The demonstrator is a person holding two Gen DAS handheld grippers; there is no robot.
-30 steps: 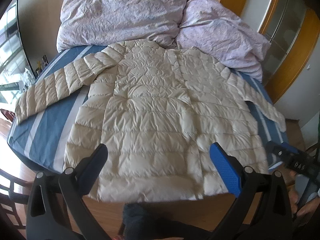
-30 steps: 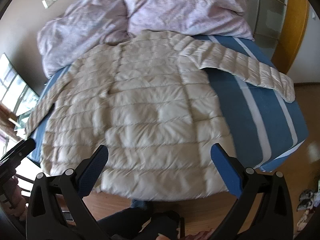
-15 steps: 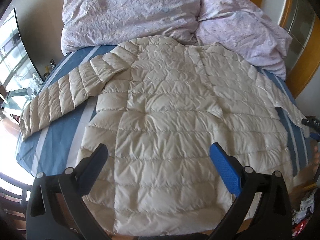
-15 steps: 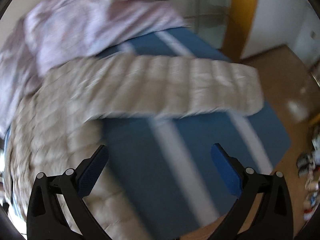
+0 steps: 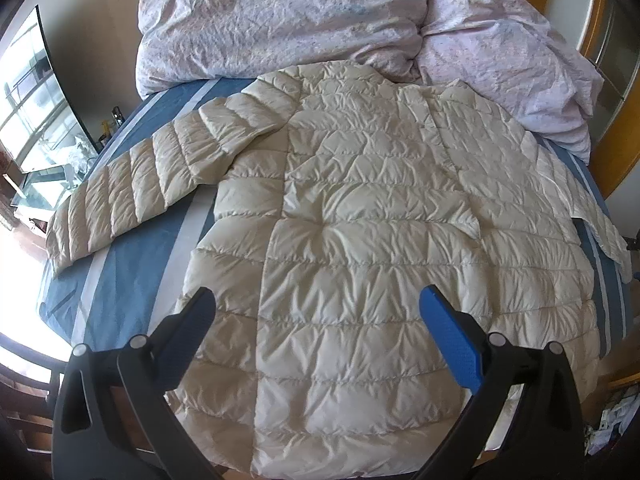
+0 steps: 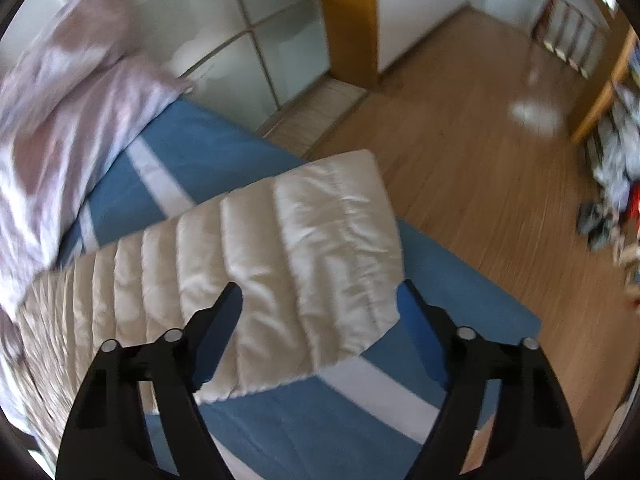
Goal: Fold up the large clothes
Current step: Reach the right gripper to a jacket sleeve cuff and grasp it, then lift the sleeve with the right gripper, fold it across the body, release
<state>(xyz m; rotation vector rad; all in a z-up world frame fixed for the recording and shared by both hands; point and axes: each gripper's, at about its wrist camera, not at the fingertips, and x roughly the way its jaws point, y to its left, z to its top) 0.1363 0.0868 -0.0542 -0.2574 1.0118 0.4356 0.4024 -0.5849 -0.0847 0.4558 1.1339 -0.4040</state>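
Two wrist views of one cream quilted down jacket (image 5: 360, 240) laid flat on a bed (image 5: 120, 280) with a blue, white-striped sheet; no brand, label or legible writing shows on either. Left view: the left gripper (image 5: 316, 320) hovers above the jacket's lower half, jaws wide apart with nothing clamped; one sleeve (image 5: 132, 196) stretches toward the bed's left edge, and a crumpled lilac duvet (image 5: 280, 20) lies at the collar end. Right view: the right gripper (image 6: 320, 304) straddles the cuff end of the other sleeve (image 6: 304, 248), jaws closing around it, pads not clearly pressing. Wooden floor (image 6: 480, 140) lies beyond the bed.
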